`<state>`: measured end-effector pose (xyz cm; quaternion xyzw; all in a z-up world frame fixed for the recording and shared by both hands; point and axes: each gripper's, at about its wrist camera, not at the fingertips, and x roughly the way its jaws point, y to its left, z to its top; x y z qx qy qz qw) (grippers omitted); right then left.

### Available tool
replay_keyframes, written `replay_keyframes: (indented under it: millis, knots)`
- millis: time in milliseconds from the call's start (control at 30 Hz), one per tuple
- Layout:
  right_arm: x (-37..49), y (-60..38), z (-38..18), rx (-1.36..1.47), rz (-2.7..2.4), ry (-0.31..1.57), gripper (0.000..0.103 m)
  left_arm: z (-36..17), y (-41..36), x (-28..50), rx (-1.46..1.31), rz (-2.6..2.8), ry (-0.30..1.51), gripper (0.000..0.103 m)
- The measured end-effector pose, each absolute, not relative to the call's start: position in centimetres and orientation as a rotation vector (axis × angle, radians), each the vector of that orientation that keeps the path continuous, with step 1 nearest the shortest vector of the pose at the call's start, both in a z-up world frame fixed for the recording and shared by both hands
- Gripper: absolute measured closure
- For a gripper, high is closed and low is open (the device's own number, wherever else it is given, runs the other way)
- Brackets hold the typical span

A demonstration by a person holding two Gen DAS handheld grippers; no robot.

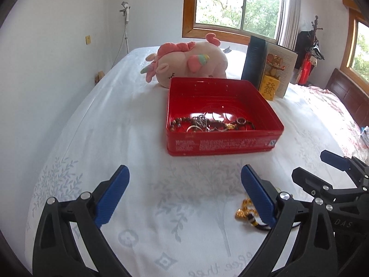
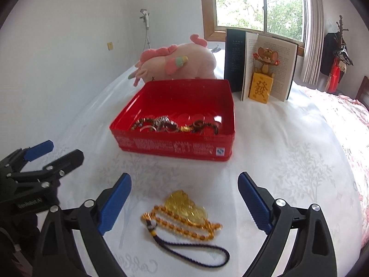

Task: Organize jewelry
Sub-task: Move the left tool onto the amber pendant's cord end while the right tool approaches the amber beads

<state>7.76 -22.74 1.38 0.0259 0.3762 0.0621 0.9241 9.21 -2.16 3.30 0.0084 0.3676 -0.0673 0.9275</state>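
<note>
Right wrist view shows the right gripper (image 2: pixel 184 198) with its two blue fingers (image 2: pixel 114 205) spread wide apart, and nothing is pressed between them. On the white patterned bed cover (image 2: pixel 288 161), between these fingers but touching neither of them, lies the amber bead charm (image 2: pixel 186 212): a yellow translucent pendant, a string of small orange beads curled around it, and a dark blue cord loop that runs toward the camera. The pendant sits a little closer to the tips of the fingers, the cord loop closer to the gripper body.

Beyond the fingertips stands the red tin box (image 2: pixel 175 147), open on top. Inside it, along the near wall, there is a pile of jewelry (image 2: pixel 170 124): brown bead bracelets, silver rings and chains, and one small gold piece. Behind the tin lie a pink plush toy (image 2: pixel 184 62) and an open book (image 2: pixel 260 64) standing upright with a yellow block figure (image 2: pixel 259 87) in front of it.

At the left edge of this view the left gripper (image 2: pixel 43 154) is seen, also open. In the left wrist view its fingers (image 1: pixel 113 196) stand wide with only bed cover between them. The charm (image 1: pixel 245 210) there lies just outside the right-hand finger and is partly hidden behind it. The tin (image 1: pixel 221 145) is straight ahead, well apart from the fingertips.
</note>
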Motion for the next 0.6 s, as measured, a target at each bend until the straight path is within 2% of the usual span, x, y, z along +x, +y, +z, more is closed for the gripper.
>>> replay_keyframes:
  millis: [333,533,600]
  knots:
    - [5.7,-25.1,-0.3,0.082,0.170,0.845,0.011,0.3,-2.0,9.0,-0.024,-0.185,0.910,0.006]
    - [5.0,-25.9,-0.8,0.098,0.209,0.878,0.030,-1.5,-3.6,9.2,0.018,-0.200,0.972,0.006]
    - [5.0,-26.1,-1.0,0.106,0.221,0.890,0.039,-2.1,-4.3,9.6,0.017,-0.227,1.004,0.006]
